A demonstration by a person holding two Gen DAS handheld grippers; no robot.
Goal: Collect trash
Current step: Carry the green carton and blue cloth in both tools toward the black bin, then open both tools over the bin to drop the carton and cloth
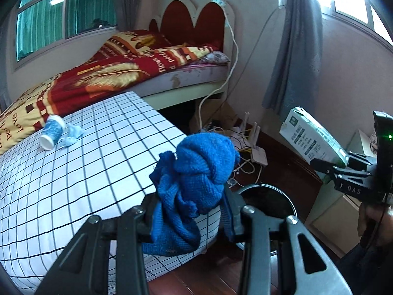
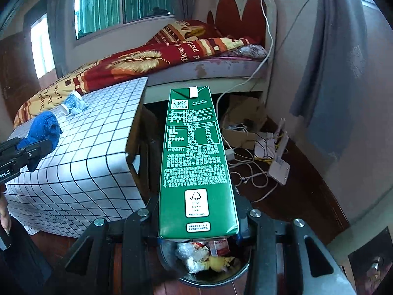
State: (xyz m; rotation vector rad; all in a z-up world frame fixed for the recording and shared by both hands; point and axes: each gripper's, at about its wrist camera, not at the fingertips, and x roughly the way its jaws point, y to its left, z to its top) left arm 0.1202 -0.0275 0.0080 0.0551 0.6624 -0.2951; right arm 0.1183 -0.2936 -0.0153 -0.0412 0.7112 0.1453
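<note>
A bedroom with grey curtains, a bed (image 1: 137, 73) under a red and yellow feather-print blanket and a scalloped red headboard (image 1: 194, 17) fills the left wrist view. In front of the bed stands a worktop (image 1: 86, 152) draped in a white cloth with a black grid. On its far left corner a blue-and-white paper cup (image 1: 52, 131) lies on its side, with a crumpled pale blue tissue (image 1: 72, 135) just beside it. The left tool (image 1: 189, 211) pinches a bunched blue knitted cloth (image 1: 196, 169) between its fingers, held over the worktop's near edge. Below and to the right sits a round dark trash bin (image 1: 277, 196) on the wooden floor. At the right edge the right tool (image 1: 343, 169) holds a green and white carton (image 1: 314, 137). A white router (image 1: 258, 152) and tangled cables lie on the floor by the wall.

In the right wrist view the same bed (image 2: 172, 59) and checked worktop (image 2: 98, 142) appear at left. The right tool (image 2: 199, 231) grips the green milk carton (image 2: 194, 159) by its near end, its printed side facing up. Directly beneath the carton's near end is the trash bin (image 2: 240, 268), already holding wrappers and yellow scraps. At left the left tool (image 2: 32, 147) carries the blue knitted cloth (image 2: 44, 130) above the worktop. The paper cup (image 2: 71, 103) and tissue (image 2: 79, 105) rest at the worktop's far edge. The router (image 2: 280, 164) sits by the wall.
</note>
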